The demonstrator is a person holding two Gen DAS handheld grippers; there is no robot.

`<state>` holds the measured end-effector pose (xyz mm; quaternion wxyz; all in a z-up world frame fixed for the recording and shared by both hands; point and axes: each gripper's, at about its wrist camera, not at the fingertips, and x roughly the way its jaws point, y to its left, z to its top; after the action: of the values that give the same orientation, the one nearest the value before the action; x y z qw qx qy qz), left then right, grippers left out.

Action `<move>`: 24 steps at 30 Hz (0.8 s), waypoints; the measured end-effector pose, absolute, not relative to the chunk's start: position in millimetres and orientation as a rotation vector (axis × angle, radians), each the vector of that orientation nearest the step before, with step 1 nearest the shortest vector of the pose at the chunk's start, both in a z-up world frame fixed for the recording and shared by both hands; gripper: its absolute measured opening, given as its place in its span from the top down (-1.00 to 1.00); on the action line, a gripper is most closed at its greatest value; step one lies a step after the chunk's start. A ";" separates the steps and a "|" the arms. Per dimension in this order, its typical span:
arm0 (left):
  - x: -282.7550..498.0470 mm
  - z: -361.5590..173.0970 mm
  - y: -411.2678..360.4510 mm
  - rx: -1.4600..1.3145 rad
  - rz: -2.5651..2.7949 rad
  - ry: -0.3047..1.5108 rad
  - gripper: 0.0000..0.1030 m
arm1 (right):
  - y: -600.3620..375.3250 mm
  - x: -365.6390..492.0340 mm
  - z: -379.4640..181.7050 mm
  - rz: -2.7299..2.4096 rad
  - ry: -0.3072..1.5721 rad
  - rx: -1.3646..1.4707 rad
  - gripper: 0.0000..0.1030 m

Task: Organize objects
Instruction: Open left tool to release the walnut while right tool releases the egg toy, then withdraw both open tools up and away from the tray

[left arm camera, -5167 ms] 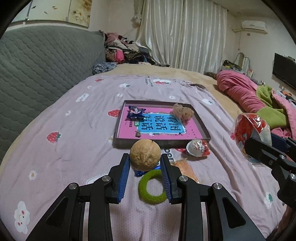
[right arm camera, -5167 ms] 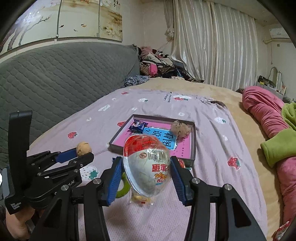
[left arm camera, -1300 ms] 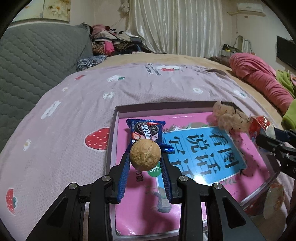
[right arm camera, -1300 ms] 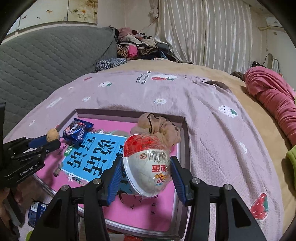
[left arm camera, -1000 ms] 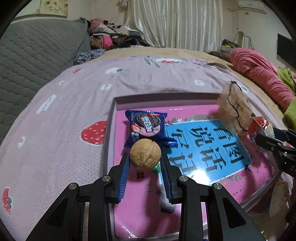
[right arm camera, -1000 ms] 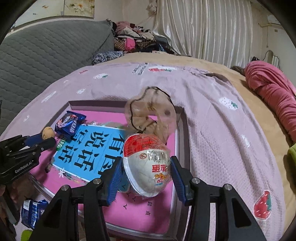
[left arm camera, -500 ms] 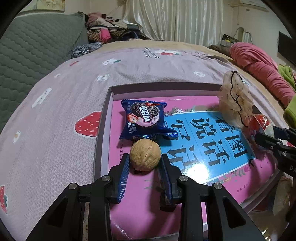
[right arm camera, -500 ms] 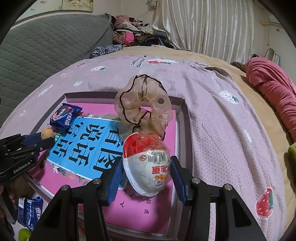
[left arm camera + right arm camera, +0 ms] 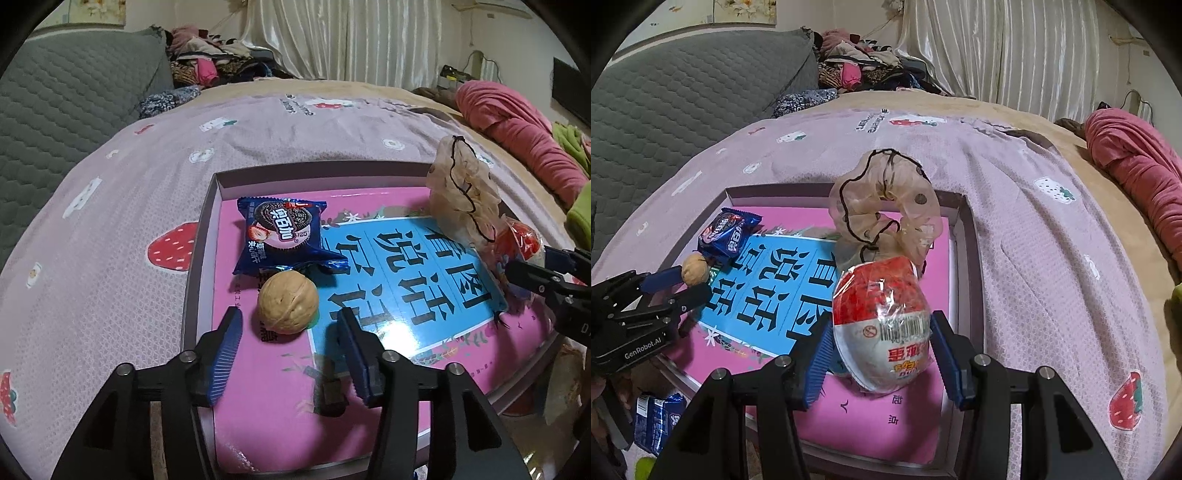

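Now the left gripper (image 9: 290, 325) has let go of the walnut (image 9: 288, 302): half a second ago its blue pads pinched the nut, and at this moment the jaws are opening, with clear gaps on both sides, so the walnut sits free on the pink floor of the shallow box (image 9: 207, 221), between the fingers but untouched. It rests just in front of the blue cookie packet (image 9: 282, 230), nearly touching its lower edge; five seconds ago the nut was carried over the bedspread, well short of the box. The right gripper (image 9: 881, 350) is unchanged in its hold, both pads pressed against the red and white plastic egg (image 9: 882, 325), which hangs low over the box's near right corner, right in front of the sheer beige scrunchie (image 9: 886, 206); the egg looks slightly tilted compared with before. Writing: the cookie packet shows a picture of a sandwich cookie with Chinese characters across it; the blue panel (image 9: 406, 273) on the box floor carries large black Chinese characters; the egg has a barcode, a prohibition symbol and red Chinese print; the left gripper's body, seen from the right wrist, reads "GenRobot.AI". A second blue packet (image 9: 657, 421) lies on the bedspread (image 9: 110, 258) outside the box's near left edge.
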<state>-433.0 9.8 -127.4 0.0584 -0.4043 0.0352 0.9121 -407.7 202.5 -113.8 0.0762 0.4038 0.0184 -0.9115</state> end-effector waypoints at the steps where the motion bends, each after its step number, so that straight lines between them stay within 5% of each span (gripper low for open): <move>1: -432.2 -126.5 10.4 -1.222 2.764 0.110 -0.21 | 203.0 -407.6 -113.2 -2.735 0.051 1.209 -0.07; 7: -428.8 -122.6 11.0 -1.208 2.761 0.110 -0.44 | 203.3 -405.1 -106.5 -2.754 0.039 1.183 -0.19; 24: -401.8 -84.5 7.8 -1.076 2.823 0.108 -0.61 | 199.9 -379.4 -62.3 -2.843 0.070 1.032 -0.49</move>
<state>-401.8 7.8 -84.5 0.0593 -0.3553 0.0357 0.9322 -379.4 199.9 -62.3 0.0579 0.3405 0.0231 -0.9382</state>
